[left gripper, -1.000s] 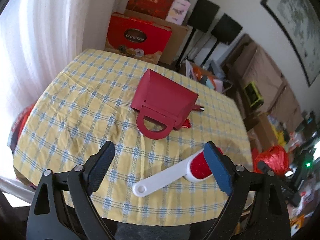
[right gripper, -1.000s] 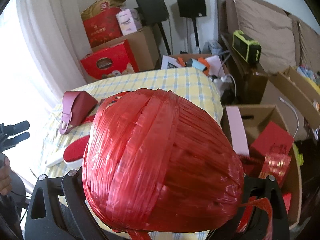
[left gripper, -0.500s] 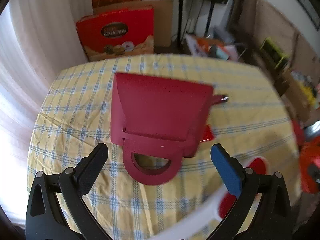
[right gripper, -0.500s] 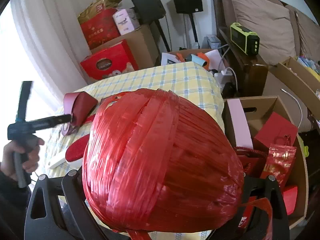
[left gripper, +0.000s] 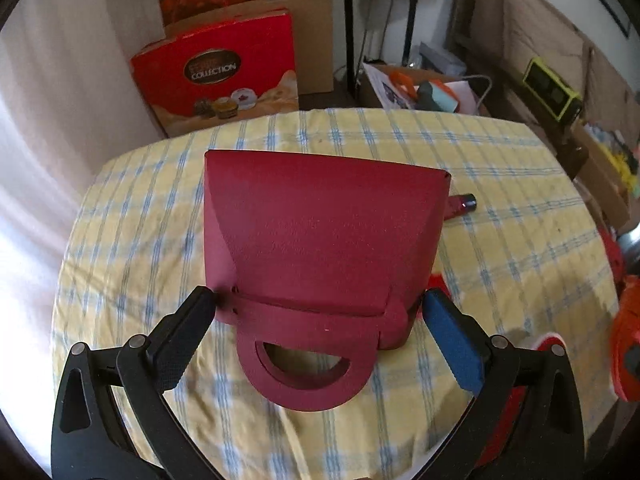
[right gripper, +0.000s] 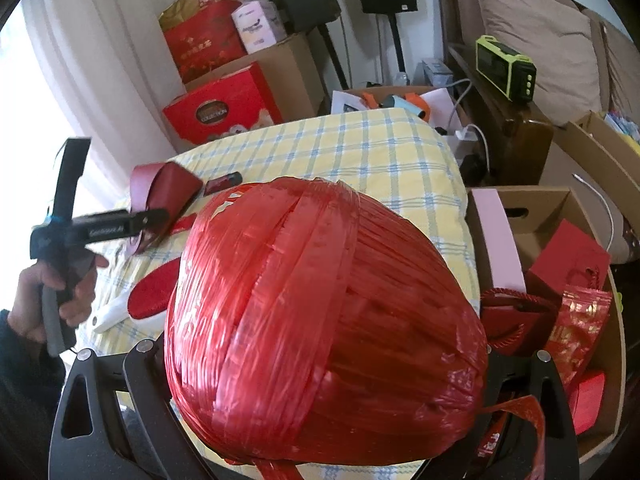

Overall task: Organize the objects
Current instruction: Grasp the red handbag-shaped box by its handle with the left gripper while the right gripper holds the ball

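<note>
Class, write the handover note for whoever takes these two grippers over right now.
Left gripper: jaws wide open, straddling the handle end of the dark red bag on the checked tablecloth; not gripped yet.
Right gripper: shut on the red twine ball, held above the table's near edge.
Lint brush and a small dark tube lie on the cloth.
Left to do: grip the bag, place the ball, clear the rest.

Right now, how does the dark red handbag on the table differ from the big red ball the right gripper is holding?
The handbag is flat-sided, matte maroon, with a half-ring handle; the ball of plastic twine is round, glossy bright red, wound in strips. The handbag lies on the checked tablecloth between the open left gripper, ungripped; the ball of plastic twine is clamped in the right gripper, off the table. Both are red.
</note>
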Tool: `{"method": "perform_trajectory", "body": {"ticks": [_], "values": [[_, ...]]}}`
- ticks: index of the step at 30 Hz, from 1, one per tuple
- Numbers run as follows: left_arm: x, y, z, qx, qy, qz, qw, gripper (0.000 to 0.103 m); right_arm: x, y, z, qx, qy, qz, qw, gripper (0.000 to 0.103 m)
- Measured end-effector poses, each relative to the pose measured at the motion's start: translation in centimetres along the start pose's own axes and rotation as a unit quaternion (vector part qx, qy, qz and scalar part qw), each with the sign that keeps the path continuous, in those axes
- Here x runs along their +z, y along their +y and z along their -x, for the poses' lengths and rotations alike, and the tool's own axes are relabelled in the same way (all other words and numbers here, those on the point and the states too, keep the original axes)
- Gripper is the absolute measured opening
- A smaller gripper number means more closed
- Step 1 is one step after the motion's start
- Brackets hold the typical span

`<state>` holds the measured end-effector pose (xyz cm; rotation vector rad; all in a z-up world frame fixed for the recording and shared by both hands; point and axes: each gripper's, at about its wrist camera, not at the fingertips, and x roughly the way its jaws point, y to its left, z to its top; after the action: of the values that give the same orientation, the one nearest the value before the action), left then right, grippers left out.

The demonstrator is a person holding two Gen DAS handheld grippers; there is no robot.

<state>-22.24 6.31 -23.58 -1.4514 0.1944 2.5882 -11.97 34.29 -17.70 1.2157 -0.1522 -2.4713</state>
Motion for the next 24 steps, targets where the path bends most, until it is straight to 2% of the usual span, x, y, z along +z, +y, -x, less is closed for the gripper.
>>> {"method": "perform_trajectory", "body": {"ticks": [6, 13, 16, 17, 19, 21, 24], "values": [[1.1, 0.3, -0.8, 0.005, -0.002, -0.001, 1.0000, 0.103, 0.4, 0.4, -0.8, 0.006, 0.001, 0.003, 1.000, 0.096], [0.9, 0.9, -1.1, -0.007, -0.024, 0.003, 0.9997, 0.102, 0.7, 0.6, -1.2, 0.016, -0.001, 0.002, 1.000, 0.096], [0.5, 1.0, -0.7, -0.018, -0.036, 0.000, 0.9992, 0.086, 0.6, 0.8, -1.0, 0.018, -0.003, 0.005, 1.000, 0.096], [0.5, 0.9, -0.6, -0.023, -0.035, -0.002, 0.9991, 0.077, 0.6, 0.9, -0.9, 0.019, -0.003, 0.005, 1.000, 0.096], [0.3, 0.7, -0.2, -0.022, -0.032, -0.010, 0.9992, 0.070, 0.6, 0.9, -0.8, 0.020, -0.005, 0.005, 1.000, 0.096], [0.0, 0.4, 0.5, -0.019, -0.028, -0.022, 0.9992, 0.057, 0.7, 0.9, -0.6, 0.018, -0.006, 0.003, 1.000, 0.096], [-0.7, 1.3, 2.0, -0.041, -0.027, -0.008, 0.9988, 0.055, 0.7, 0.7, -0.1, 0.019, -0.010, 0.001, 1.000, 0.096]]}}
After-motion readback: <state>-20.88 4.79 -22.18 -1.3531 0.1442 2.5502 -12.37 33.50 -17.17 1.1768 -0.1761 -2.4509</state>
